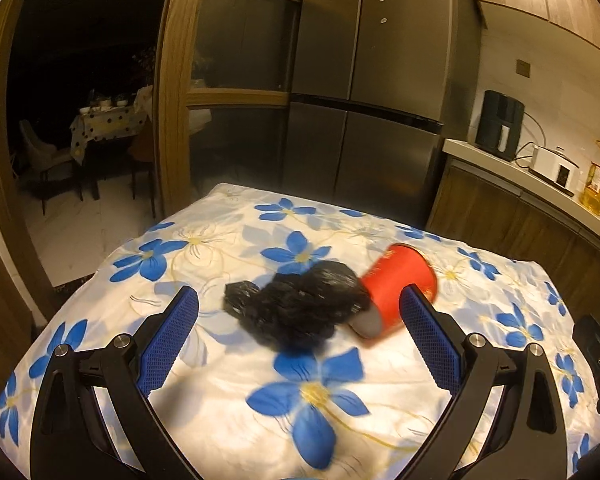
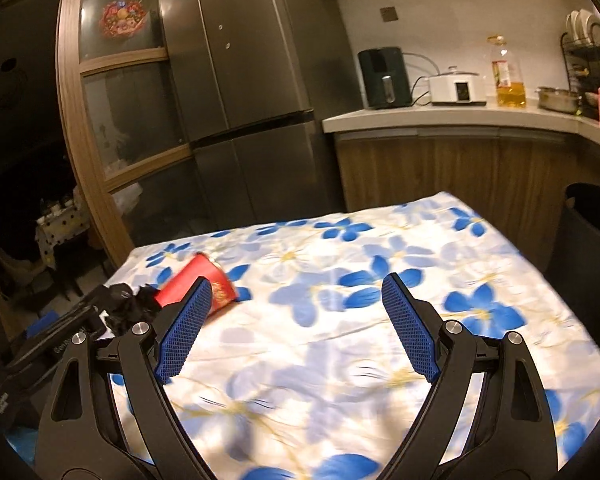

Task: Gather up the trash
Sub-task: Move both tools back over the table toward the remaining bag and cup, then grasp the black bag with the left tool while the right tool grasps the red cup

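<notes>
Blue-padded left claw (image 1: 299,302) wide above black bag (image 1: 296,304) (blurred, seemingly untouched), right claw (image 2: 297,282) wide, empty

A tall grey steel refrigerator (image 2: 240,80) is seen at the back. Left of it a wood-framed glass door (image 2: 116,92) is set, opening onto a dark room. Right of it a pale stone countertop (image 2: 440,118) over brown wooden cabinets (image 2: 460,168) is lit warmly from above.

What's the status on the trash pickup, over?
Left claw open, right claw open. Black bag and red cup lie untouched on the floral cloth. Nothing blocking.
</notes>
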A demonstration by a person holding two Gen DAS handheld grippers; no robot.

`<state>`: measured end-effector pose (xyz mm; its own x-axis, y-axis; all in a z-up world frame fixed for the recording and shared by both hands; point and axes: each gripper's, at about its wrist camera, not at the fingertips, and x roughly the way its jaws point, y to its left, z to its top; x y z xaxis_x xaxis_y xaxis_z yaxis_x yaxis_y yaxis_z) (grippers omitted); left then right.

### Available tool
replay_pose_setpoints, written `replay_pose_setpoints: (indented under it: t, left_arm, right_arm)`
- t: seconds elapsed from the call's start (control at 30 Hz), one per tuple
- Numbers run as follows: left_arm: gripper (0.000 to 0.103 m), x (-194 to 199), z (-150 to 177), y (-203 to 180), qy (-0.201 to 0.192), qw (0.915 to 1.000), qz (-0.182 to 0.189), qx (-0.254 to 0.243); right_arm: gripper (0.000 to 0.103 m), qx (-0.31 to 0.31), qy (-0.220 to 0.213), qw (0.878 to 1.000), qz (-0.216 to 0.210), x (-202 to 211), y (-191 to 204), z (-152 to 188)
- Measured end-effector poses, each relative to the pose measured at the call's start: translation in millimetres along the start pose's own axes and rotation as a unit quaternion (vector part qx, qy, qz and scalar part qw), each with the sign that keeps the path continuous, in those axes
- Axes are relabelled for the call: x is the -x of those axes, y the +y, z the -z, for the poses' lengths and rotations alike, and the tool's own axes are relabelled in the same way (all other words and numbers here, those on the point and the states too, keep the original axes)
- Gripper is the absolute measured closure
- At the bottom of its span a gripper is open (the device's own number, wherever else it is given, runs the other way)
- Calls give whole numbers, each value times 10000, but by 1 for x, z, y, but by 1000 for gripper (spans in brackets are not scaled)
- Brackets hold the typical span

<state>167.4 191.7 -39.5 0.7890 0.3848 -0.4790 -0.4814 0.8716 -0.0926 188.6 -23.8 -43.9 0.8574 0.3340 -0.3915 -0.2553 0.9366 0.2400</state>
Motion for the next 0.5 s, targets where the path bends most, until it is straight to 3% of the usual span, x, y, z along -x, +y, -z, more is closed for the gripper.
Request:
replay_pose_setpoints:
  t: [0.2, 0.5]
  left_arm:
    - [7, -25, -4, 11, 173, 9998, -1, -12]
    - [7, -50, -6, 26, 488, 9982, 285, 195]
  right_arm:
    - [18, 44, 59, 9999, -87, -20, 23, -1]
    - [18, 131, 184, 9996, -147, -55, 56, -3]
